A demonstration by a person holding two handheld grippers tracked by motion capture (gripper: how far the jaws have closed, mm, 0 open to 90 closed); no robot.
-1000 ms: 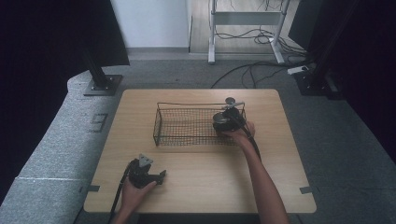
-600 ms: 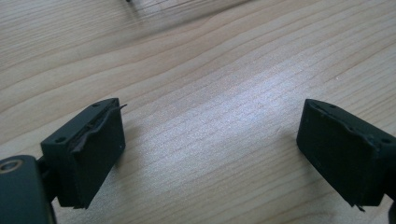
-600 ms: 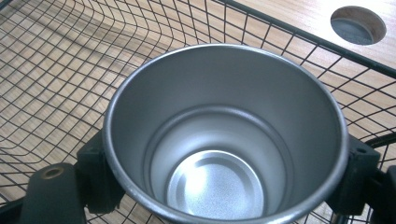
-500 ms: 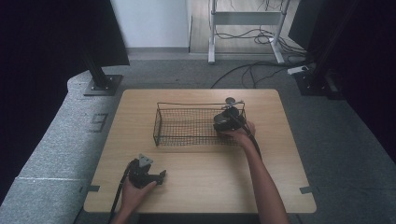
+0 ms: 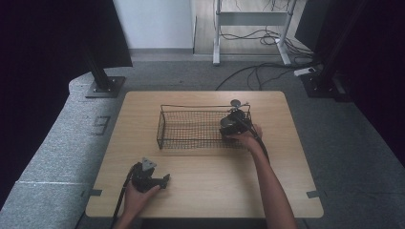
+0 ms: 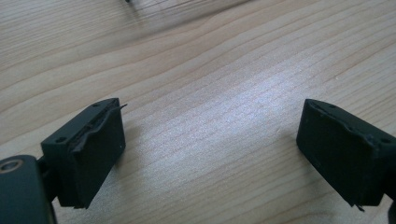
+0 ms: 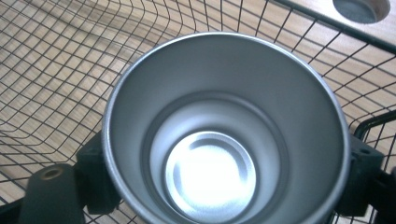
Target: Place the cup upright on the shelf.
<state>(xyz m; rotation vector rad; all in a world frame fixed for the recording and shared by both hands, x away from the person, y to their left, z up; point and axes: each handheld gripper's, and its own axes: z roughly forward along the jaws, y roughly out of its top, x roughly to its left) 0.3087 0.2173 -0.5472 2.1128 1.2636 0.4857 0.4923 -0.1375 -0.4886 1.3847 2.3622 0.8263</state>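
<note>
A plain steel cup (image 7: 224, 135) stands upright with its open mouth up and nothing inside, its bright round bottom catching the light. It sits in the right end of a black wire basket (image 5: 191, 129) on the table.

Two hands at rest, one gripper wide, one loosening

The left gripper (image 5: 165, 180) sits low on the worktop (image 5: 200, 191) at its near left corner, held by the left hand (image 5: 138, 193), its jaws spread wide with nothing between them. The right forearm (image 5: 270, 186) stretches from the worktop's near edge toward its middle right, where the right hand (image 5: 246, 138) holds the right gripper (image 5: 229, 128) pointing down. Its jaws have just been opening; in the right gripper view they flank a metal cup (image 7: 224, 135) that stands between them.
</note>
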